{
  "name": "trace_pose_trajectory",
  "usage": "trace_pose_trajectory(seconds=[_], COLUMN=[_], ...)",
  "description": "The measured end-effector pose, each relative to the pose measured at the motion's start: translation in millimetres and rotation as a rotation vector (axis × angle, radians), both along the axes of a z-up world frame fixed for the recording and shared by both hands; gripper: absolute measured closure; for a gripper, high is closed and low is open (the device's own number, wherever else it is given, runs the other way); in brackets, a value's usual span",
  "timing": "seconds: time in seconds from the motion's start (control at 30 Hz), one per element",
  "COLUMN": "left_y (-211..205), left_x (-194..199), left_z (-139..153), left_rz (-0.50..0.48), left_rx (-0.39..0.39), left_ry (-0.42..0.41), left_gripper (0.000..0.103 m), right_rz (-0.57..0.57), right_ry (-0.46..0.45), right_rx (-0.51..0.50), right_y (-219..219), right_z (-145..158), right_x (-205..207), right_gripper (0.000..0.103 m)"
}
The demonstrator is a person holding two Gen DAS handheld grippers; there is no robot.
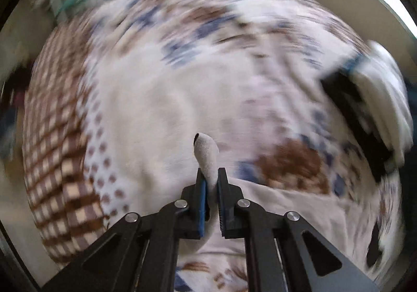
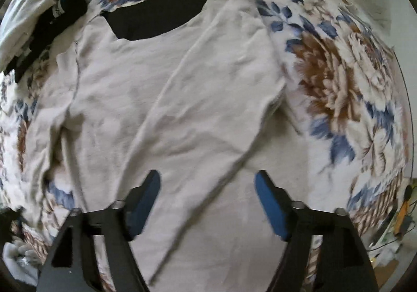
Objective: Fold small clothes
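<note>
My left tool (image 1: pixel 211 182) is clenched on a fold of the cream garment (image 2: pixel 161 99), which lies spread on the flowered bedspread (image 2: pixel 338 78). My right tool (image 2: pixel 207 200) hangs over it, fingers spread.

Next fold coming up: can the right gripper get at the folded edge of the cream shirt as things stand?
Probably yes. The right gripper is open and hangs over the cream shirt, whose folded edge runs between its fingers; nothing covers it.

Each hand-held gripper (image 2: pixel 207 200) has black angular arms, silver screws and blue finger pads (image 2: pixel 268 203).
</note>
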State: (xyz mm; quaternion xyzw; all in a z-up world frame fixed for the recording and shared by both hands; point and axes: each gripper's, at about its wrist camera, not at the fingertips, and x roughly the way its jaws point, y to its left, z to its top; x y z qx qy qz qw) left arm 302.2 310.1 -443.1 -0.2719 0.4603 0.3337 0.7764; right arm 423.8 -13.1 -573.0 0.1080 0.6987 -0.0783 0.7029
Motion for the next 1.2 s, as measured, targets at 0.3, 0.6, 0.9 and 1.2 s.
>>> trace_pose_trajectory(seconds=[0.3, 0.6, 0.9, 1.2], left_y=[-153.8, -361.1, -443.0, -423.1], left_x=[50.6, -2.7, -83.4, -98.5], left_z=[96.2, 74.6, 32.7, -4.2], left_rz=[-0.551, -1.175, -1.484, -1.425], left_rx=[0.111, -0.041, -0.13, -0.166], left_ry=[-0.168, -0.098, 0.068, 0.27], left_gripper=[0.098, 0.098, 0.098, 0.036], right_rz=[-0.015, -0.149, -0.244, -0.224], right_ry=[-0.022, 0.024, 0.1, 0.142], right_rx=[0.031, 0.054, 0.037, 0.075], right_y=[-41.4, -133.5, -230.9, -259.0], right_z=[6.6, 14.2, 12.2, 6.4], right_x=[-23.7, -89.2, -160.5, -201.7], right_gripper=[0.016, 0.016, 0.016, 0.016])
